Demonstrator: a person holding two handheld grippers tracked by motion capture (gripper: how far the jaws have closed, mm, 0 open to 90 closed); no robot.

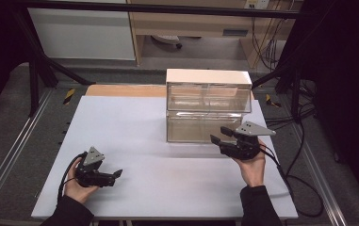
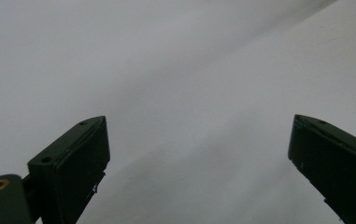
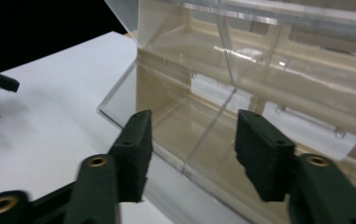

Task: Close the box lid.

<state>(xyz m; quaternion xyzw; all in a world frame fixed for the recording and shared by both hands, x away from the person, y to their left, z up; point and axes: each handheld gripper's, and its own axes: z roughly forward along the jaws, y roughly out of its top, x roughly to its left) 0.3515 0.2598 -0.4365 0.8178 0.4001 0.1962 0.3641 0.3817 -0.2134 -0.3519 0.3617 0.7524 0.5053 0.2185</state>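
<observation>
Clear plastic drawer cabinet (image 1: 208,104) — two tiers, white top, standing toward the far right of the white table (image 1: 134,136); lower drawer front sits slightly forward of the upper one. In the right gripper view the cabinet (image 3: 269,88) shows transparent walls with a divider inside.

Right gripper (image 1: 220,135) — held in the person's right hand (image 1: 251,162), just in front of the cabinet's lower right corner, jaws parted and empty; whether a jaw touches the drawer front cannot be told. Its own view shows the gripper (image 3: 192,149) with the clear lower edge lying between the two jaws, nothing clamped.

Left gripper (image 1: 116,174) — held in the left hand (image 1: 78,183) near the table's front left, well apart from the cabinet, pointing right. Its own view shows the gripper (image 2: 199,158) spread wide over bare table (image 2: 175,70), holding nothing.
</observation>
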